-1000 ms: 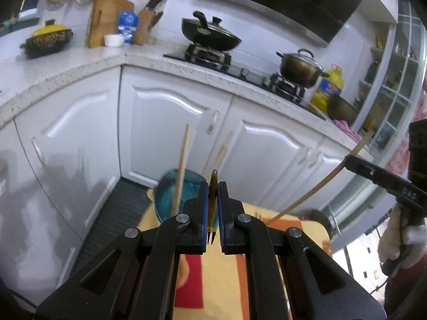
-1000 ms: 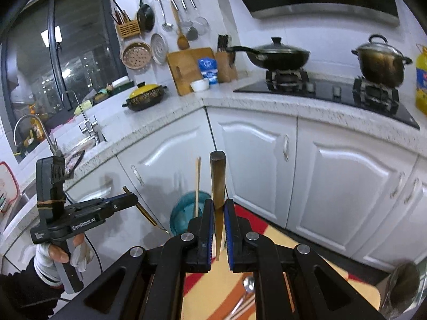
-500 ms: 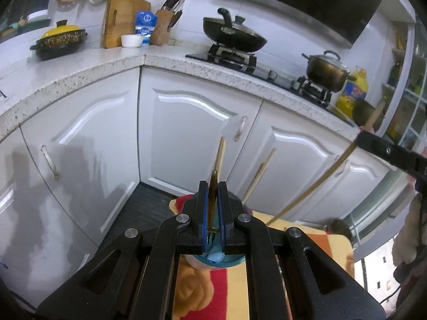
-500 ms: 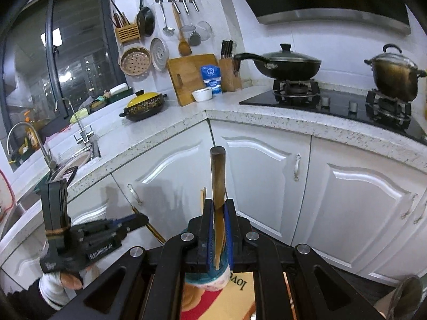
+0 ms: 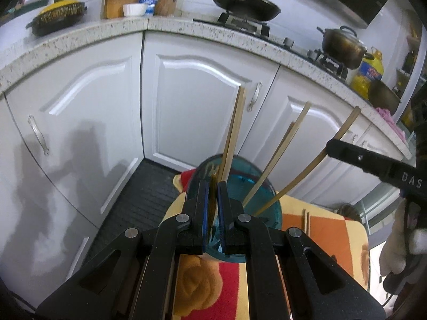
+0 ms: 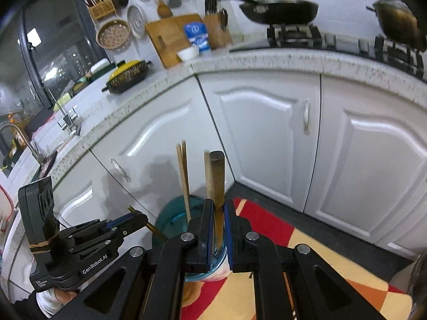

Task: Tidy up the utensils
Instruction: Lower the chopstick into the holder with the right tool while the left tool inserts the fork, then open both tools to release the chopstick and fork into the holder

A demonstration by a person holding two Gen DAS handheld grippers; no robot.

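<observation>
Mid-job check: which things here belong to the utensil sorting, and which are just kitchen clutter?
Job:
- blue cup
- chopsticks in cup
- chopstick in right tool
- utensil in left tool
- loose chopsticks on cloth

Clutter:
- wok
- pot
- oil bottle
- cutting board

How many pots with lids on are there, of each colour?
yellow-lidded pot: 1
black pan: 1
bronze pot: 1
Total: 3
</observation>
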